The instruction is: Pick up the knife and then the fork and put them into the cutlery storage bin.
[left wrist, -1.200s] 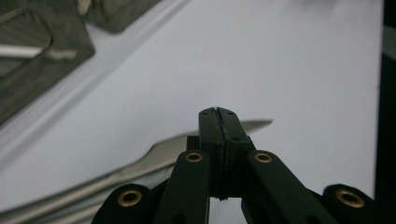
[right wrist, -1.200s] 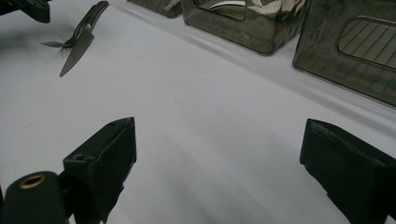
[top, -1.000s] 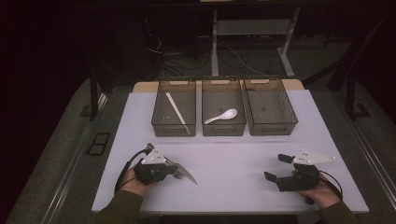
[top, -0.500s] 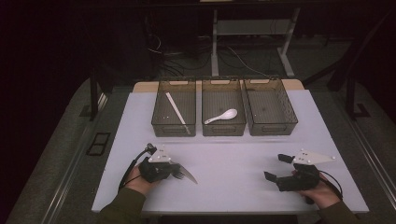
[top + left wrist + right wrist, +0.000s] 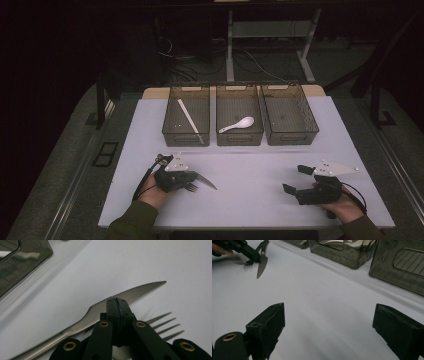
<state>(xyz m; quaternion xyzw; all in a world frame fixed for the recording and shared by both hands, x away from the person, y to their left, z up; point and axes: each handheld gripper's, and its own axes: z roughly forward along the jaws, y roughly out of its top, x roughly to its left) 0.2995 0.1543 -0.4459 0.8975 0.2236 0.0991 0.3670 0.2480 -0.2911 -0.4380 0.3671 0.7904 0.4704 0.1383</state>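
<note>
Steel knife [image 5: 117, 298] lies beside the fork [image 5: 165, 325]. Left gripper [image 5: 192, 181] is clenched, jaws together above the knife. Right gripper [image 5: 296, 181] rests released.

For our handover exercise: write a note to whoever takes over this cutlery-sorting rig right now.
Left gripper: shut, tips over the knife; a grip on it can't be confirmed.
Right gripper: open, empty.
Knife and fork lie together on the table, unsorted.
Done: white stick in left bin, spoon in middle bin. Right bin is empty.
Left, probably: bin knife and fork.
</note>
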